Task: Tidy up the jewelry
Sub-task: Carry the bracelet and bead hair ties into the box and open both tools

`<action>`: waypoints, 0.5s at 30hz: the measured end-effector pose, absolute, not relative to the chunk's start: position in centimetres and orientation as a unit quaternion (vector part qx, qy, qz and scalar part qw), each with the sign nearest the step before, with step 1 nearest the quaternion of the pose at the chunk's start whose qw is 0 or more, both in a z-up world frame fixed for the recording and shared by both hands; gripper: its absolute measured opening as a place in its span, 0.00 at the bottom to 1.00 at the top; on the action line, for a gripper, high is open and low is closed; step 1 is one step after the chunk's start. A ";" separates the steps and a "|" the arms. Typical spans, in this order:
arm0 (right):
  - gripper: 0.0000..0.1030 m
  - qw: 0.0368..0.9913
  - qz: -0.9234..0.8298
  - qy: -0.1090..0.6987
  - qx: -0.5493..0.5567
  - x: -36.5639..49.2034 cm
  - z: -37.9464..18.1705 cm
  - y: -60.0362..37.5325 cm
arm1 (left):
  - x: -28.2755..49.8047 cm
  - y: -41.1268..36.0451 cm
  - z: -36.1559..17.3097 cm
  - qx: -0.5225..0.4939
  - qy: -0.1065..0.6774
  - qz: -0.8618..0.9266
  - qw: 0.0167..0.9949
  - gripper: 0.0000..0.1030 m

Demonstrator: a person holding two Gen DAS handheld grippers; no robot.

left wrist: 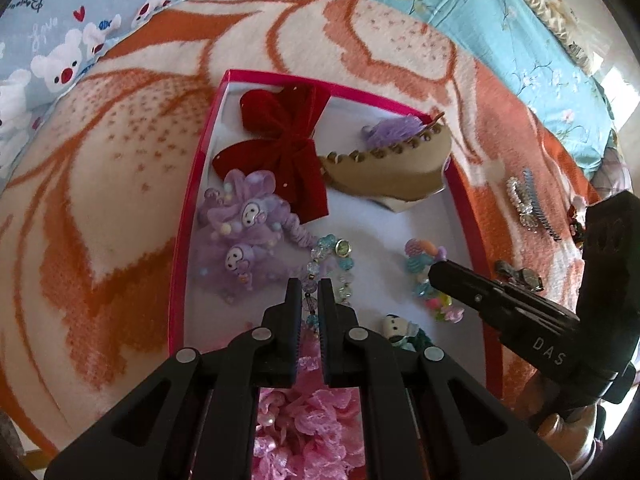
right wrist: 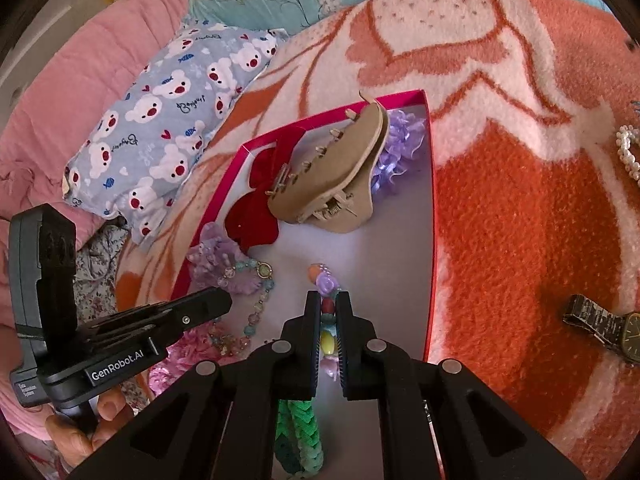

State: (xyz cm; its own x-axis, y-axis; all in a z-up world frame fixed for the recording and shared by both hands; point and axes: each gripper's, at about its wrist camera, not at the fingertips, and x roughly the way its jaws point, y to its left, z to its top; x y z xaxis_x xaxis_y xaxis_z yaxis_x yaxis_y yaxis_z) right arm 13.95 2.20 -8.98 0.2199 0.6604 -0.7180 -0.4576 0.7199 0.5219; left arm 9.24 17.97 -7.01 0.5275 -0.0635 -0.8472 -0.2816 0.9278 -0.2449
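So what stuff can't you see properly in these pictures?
- Pink lace piece: left wrist view, mostly behind the left gripper.
- Green braided band: right wrist view, partly behind the right gripper, cut off below.
- Pearl strand: right edge cuts it off.
- Watch dial: too small to read.

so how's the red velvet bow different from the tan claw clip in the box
The red velvet bow is soft, deep red fabric and lies flat on the box floor; the tan claw clip is hard, beige and curved, with a row of teeth and a spring hinge. The clip leans partly over a purple frill, the bow beside it. Both are hair pieces inside the pink-rimmed box.
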 end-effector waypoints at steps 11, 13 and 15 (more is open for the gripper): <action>0.11 0.775 0.364 0.507 0.094 13.9 -9.0 2.6 | 9.4 17.9 -7.4 -0.174 0.488 0.074 0.852 0.06; 0.11 0.775 0.364 0.508 0.094 13.9 -9.0 2.7 | 9.4 17.8 -7.4 -0.173 0.491 0.074 0.851 0.06; 0.11 0.774 0.365 0.509 0.096 13.9 -9.0 2.6 | 9.4 17.8 -7.4 -0.172 0.492 0.075 0.850 0.06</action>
